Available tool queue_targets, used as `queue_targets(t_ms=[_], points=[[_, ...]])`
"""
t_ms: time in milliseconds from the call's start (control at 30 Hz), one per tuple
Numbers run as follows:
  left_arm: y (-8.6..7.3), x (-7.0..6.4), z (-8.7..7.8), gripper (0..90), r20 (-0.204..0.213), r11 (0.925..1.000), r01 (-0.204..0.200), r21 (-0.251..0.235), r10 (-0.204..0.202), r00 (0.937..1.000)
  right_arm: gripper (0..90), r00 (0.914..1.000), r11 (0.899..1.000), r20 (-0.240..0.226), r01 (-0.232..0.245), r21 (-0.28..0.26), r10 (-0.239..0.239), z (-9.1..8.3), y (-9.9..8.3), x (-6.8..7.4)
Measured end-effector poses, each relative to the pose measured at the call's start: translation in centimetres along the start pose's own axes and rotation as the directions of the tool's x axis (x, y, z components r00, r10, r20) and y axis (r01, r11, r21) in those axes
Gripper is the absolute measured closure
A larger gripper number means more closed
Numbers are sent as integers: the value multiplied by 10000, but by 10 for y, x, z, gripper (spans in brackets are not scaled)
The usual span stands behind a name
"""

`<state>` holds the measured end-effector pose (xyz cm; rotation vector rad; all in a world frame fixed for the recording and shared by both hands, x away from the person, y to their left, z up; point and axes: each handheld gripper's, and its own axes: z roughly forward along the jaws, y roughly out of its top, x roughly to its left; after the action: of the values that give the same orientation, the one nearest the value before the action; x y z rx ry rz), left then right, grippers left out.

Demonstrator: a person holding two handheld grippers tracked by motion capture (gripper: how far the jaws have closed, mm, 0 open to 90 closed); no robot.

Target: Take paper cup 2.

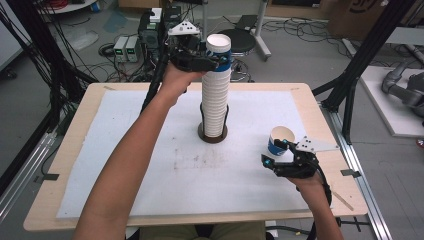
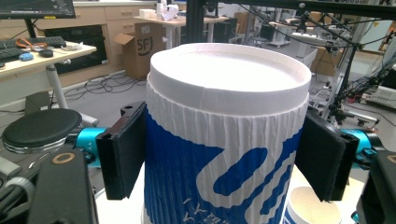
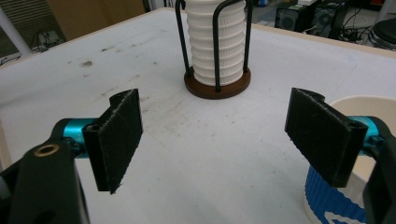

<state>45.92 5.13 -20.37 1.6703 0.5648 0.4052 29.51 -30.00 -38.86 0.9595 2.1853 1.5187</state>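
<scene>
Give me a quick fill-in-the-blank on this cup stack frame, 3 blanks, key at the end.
1. The left claw has its pads on either side of the ____ cup of the cup stack.
2. The right claw is ____, with nothing between its pads.
3. The single cup on the white mat stands ____, mouth up.

Missing words: top; open; upright

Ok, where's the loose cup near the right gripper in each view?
High view: loose cup right of centre, by the right gripper.
Left gripper view: bottom right, under the right-hand pad.
Right gripper view: right edge, behind the right-hand pad.
Shared landmark: the tall cup stack.
</scene>
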Motion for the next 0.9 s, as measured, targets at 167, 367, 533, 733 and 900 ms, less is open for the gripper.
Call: queue_targets(t_ms=[167,367,533,733,900], points=[[1,0,0,249,0,10000,-36,56,36,10000,196,10000,10000,-13,-24,5,24,0,0,0],[5,0,-2,255,21,9999,21,-132,-20,10000,196,10000,10000,-32,-39,25,39,0,0,0],[12,0,-6,262,7,9985,141,-526,-141,9999,196,10000,10000,-41,-16,29,17,0,-1,-1],[23,-1,-13,263,66,9975,116,-698,-112,9999,196,10000,10000,-66,-11,61,11,2,-1,0],[33,-1,-20,263,99,9957,121,-914,-112,9999,196,10000,10000,-83,3,2,-3,2,0,1]])
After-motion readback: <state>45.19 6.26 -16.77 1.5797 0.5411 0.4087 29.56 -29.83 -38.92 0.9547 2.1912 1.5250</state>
